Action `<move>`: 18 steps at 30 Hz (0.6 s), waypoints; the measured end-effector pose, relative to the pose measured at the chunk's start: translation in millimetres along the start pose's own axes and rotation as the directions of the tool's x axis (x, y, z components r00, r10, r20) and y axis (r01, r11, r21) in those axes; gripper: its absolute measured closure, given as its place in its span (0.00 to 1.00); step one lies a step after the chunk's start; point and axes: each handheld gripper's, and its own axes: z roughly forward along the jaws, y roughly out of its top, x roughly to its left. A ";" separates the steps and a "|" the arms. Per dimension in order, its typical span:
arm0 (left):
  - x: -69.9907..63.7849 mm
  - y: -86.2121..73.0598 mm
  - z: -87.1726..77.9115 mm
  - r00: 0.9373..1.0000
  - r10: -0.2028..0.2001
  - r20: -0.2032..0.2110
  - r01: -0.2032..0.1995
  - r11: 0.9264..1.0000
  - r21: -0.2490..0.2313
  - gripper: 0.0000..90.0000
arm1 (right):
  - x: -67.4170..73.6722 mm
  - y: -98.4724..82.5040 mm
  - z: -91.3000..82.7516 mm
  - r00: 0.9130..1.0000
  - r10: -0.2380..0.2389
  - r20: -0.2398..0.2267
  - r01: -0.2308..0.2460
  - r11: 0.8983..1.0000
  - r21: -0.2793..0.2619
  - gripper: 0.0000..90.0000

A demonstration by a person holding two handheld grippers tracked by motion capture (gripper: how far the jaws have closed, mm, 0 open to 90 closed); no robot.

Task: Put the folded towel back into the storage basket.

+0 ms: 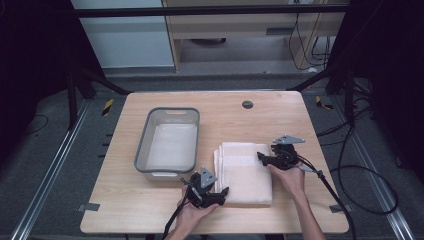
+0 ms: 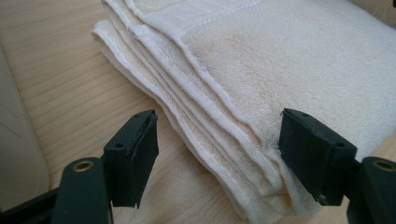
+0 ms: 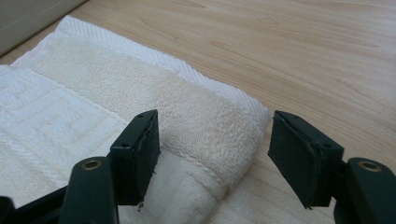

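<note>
Folded cream towel point(image 1: 245, 172) at lower centre of table point(image 1: 150, 210), left gripper point(image 1: 220, 192) and right gripper point(image 1: 261, 158) spread wide at opposite corners.

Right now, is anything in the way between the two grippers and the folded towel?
Nothing visible. The left gripper has its open jaws astride the near corner of the folded towel, and the right gripper has its open jaws over the far right corner. Only bare table lies around the towel; the grey basin sits off to its left.

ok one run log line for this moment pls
left tool: open, straddling folded towel near corner | right tool: open, straddling far corner | grey bin: beside towel | stage: pre-grasp
</note>
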 end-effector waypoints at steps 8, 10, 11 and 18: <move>-0.4 -2.2 5.4 1.000 -0.022 0.010 0.022 1.000 0.016 0.31 | 0.0 -3.0 5.7 1.000 0.005 -0.005 -0.005 1.000 0.024 0.38; 0.7 -2.4 7.4 0.999 -0.034 0.022 0.033 0.999 0.024 0.31 | -0.2 -3.9 7.5 1.000 0.015 -0.011 -0.014 0.999 0.032 0.37; 0.7 -2.4 7.4 0.999 -0.034 0.022 0.033 0.999 0.024 0.31 | -0.6 -4.4 8.1 1.000 0.017 -0.013 -0.017 0.999 0.032 0.37; 8.2 -6.5 13.4 0.991 -0.103 0.086 0.101 0.994 0.028 0.32 | -0.8 -6.0 11.4 0.999 0.049 -0.024 -0.047 0.998 0.049 0.38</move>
